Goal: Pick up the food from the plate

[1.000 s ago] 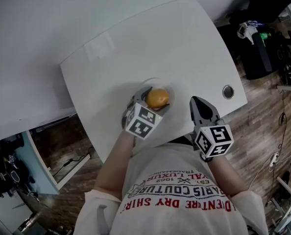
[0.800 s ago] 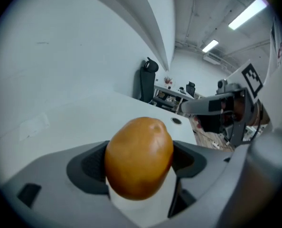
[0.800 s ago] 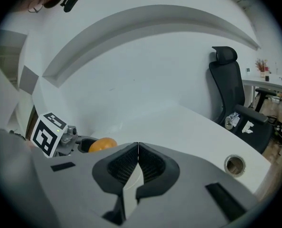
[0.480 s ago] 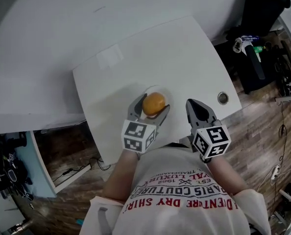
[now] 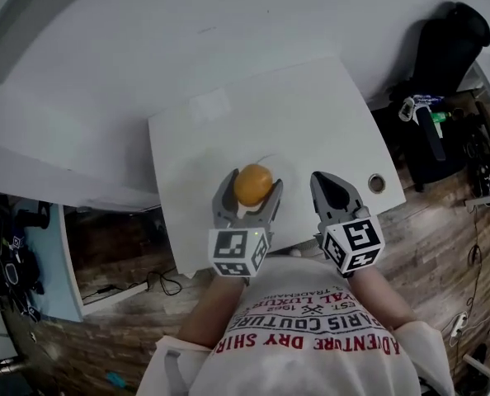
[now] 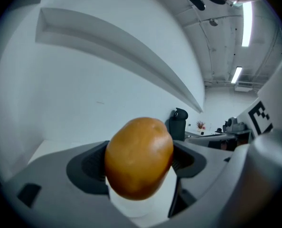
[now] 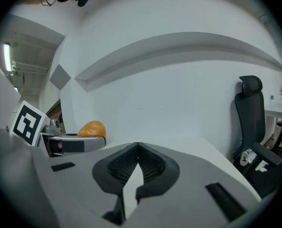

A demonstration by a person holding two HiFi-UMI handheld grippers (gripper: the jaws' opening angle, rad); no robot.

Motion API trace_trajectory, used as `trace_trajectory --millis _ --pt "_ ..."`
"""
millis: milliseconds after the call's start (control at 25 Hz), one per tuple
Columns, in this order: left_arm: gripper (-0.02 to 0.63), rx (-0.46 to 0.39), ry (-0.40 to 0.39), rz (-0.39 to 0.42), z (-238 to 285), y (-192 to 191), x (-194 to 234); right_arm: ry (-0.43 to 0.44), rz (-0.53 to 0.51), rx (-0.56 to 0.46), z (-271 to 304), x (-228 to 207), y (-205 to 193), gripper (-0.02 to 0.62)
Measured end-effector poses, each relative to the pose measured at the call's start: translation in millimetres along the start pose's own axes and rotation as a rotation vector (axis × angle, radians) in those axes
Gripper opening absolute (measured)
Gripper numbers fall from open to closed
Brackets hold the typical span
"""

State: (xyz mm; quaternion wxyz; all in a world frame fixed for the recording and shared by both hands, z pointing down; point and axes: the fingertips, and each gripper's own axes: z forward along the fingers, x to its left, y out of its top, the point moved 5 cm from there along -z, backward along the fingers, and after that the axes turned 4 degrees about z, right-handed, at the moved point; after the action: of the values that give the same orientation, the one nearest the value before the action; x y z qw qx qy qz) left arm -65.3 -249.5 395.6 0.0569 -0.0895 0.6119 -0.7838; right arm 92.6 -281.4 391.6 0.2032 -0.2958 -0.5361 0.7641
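Food (image 5: 253,185) clamped in left hand-held gripper (image 5: 252,181); right hand-held gripper (image 5: 325,177) closed, empty.

A white table (image 5: 311,114) with a round metal grommet (image 5: 377,183) stands beside a black office chair (image 5: 447,48).

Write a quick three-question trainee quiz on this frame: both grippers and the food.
1. True or false: the right gripper has its jaws shut with nothing between them.
2. What does the left gripper hold? A) a spoon B) an orange food item C) nothing
3. Fill in: in the head view, the orange food item lies to the ____ of the right gripper.
Key: 1 true; 2 B; 3 left.
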Motion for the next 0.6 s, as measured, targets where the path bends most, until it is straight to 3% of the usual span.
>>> trace_trajectory --millis 320,600 --pt "0.387 -0.115 0.147 -0.012 -35 21 13 0.049 -0.065 -0.022 0 24 10 0.012" --pt "0.387 -0.127 0.178 -0.033 -46 23 14 0.082 -0.087 -0.019 -4 34 9 0.012"
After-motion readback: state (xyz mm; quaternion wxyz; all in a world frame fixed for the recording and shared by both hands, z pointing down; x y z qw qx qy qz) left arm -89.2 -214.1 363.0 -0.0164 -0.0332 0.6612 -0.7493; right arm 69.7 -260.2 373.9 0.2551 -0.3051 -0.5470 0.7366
